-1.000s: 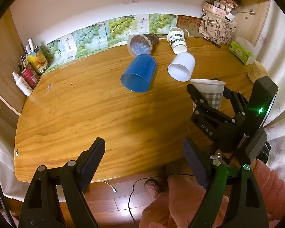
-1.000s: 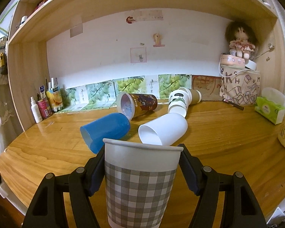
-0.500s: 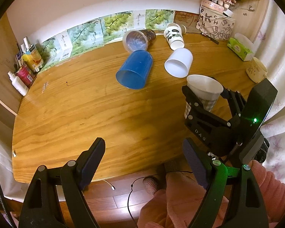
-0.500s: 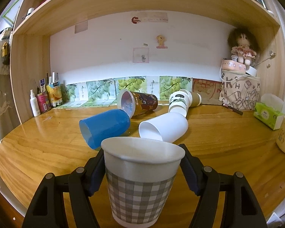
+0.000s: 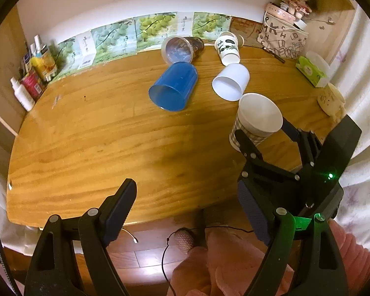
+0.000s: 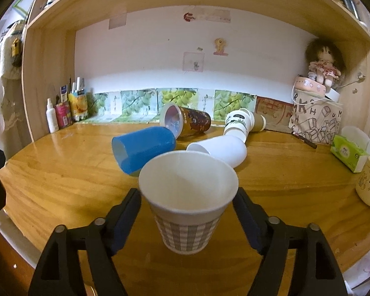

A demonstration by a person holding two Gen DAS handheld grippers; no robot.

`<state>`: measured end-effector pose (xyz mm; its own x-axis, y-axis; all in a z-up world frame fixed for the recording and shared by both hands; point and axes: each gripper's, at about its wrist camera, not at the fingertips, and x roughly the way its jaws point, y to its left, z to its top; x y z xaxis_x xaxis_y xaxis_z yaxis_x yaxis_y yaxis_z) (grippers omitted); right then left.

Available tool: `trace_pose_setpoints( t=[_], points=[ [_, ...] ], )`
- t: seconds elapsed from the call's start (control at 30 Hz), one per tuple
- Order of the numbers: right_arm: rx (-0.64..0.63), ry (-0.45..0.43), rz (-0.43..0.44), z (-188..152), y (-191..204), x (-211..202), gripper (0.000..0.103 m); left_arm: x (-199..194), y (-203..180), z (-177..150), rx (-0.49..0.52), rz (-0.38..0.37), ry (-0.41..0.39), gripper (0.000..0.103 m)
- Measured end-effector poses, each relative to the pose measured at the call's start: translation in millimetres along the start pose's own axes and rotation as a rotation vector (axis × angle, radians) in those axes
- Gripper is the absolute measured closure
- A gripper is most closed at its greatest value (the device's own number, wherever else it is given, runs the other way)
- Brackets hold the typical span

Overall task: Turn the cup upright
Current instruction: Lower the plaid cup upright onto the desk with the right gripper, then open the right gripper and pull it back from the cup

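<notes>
A grey-checked paper cup (image 6: 188, 202) stands upright on the wooden table (image 6: 61, 177), mouth up. My right gripper (image 6: 187, 218) is open, its fingers on either side of the cup with a gap on both sides. The cup (image 5: 256, 120) and right gripper (image 5: 266, 135) also show in the left wrist view. My left gripper (image 5: 187, 204) is open and empty, above the table's front edge. A blue cup (image 6: 141, 148), a white cup (image 6: 222, 148), a brown printed cup (image 6: 185, 122) and a panda-print cup (image 6: 238, 123) lie on their sides behind.
Bottles (image 6: 61, 113) stand at the back left corner. A printed bag (image 6: 313, 120) with a doll (image 6: 324, 64), a green tissue box (image 6: 347, 151) and a cream mug (image 6: 368, 185) are at the right. A shelf runs overhead.
The right gripper has opened and let go of the checked cup, which now stands on the table. The right gripper has risen and looks down into the cup. The left gripper has pulled back slightly.
</notes>
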<state>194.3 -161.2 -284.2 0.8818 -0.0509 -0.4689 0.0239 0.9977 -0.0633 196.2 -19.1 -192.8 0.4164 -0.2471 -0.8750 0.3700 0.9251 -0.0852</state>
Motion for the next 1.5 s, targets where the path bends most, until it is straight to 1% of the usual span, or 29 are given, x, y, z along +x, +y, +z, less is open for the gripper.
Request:
trace_pose_setpoints(
  t=[0.17, 0.3, 0.37, 0.5, 0.57, 0.73, 0.83, 0.9, 0.97, 1.07, 1.13, 1.2, 1.3, 1.37, 1.5],
  points=[
    [-0.002, 0.08, 0.0, -8.2, -2.3, -12.3, 0.022, 3.5, 1.2, -3.2, -0.032, -0.008, 0.013, 0.017],
    [-0.014, 0.155, 0.007, -12.4, -6.1, -33.6, 0.022, -0.6, -1.8, -3.8, -0.055, 0.013, -0.006, 0.017],
    [-0.015, 0.181, 0.052, -10.3, -10.0, -46.8, 0.02, -5.2, -2.9, -4.2, -0.075, 0.031, -0.021, 0.017],
    [0.019, 0.262, 0.124, -1.8, -21.2, -69.7, 0.02, -17.3, -8.2, -5.0, -0.112, 0.064, -0.056, 0.017],
    [0.017, 0.295, 0.142, 6.2, -26.0, -83.4, 0.02, -24.8, -12.6, -5.4, -0.128, 0.066, -0.068, 0.017],
    [0.026, 0.303, 0.145, 35.7, -38.5, -120.1, 0.02, -55.8, -29.1, -6.4, -0.17, 0.09, -0.134, 0.017],
    [0.026, 0.294, 0.146, 54.3, -44.3, -145.5, 0.02, -76.8, -36.8, -9.6, -0.199, 0.11, -0.177, 0.017],
    [0.019, 0.287, 0.172, 63.6, -46.3, -162.8, 0.019, -90.0, -42.1, -12.4, -0.204, 0.089, -0.188, 0.017],
    [0.022, 0.287, 0.177, 68.4, -48.4, -175.1, 0.018, -102.4, -46.5, -16.0, -0.216, 0.068, -0.199, 0.016],
    [0.05, 0.271, 0.195, 71.1, -53.9, -197.9, 0.018, -119.8, -52.5, -25.7, -0.245, 0.067, -0.246, 0.015],
    [0.063, 0.262, 0.201, 72.0, -56.5, -210.7, 0.018, -130.5, -58.0, -32.4, -0.242, 0.099, -0.281, 0.014],
    [0.063, 0.259, 0.206, 73.8, -57.4, -220.4, 0.018, -138.3, -64.2, -36.6, -0.231, 0.133, -0.31, 0.011],
    [0.084, 0.238, 0.209, 75.9, -60.1, -237.2, 0.018, -150.2, -71.4, -42.9, -0.229, 0.147, -0.344, 0.011],
    [0.082, 0.217, 0.185, 77.4, -60.2, -245.3, 0.018, -157.5, -74.3, -45.4, -0.231, 0.157, -0.373, 0.011],
    [0.074, 0.181, 0.143, 75.9, -60.7, -256.1, 0.018, -168.5, -82.9, -50.3, -0.222, 0.205, -0.42, 0.01]
  ],
)
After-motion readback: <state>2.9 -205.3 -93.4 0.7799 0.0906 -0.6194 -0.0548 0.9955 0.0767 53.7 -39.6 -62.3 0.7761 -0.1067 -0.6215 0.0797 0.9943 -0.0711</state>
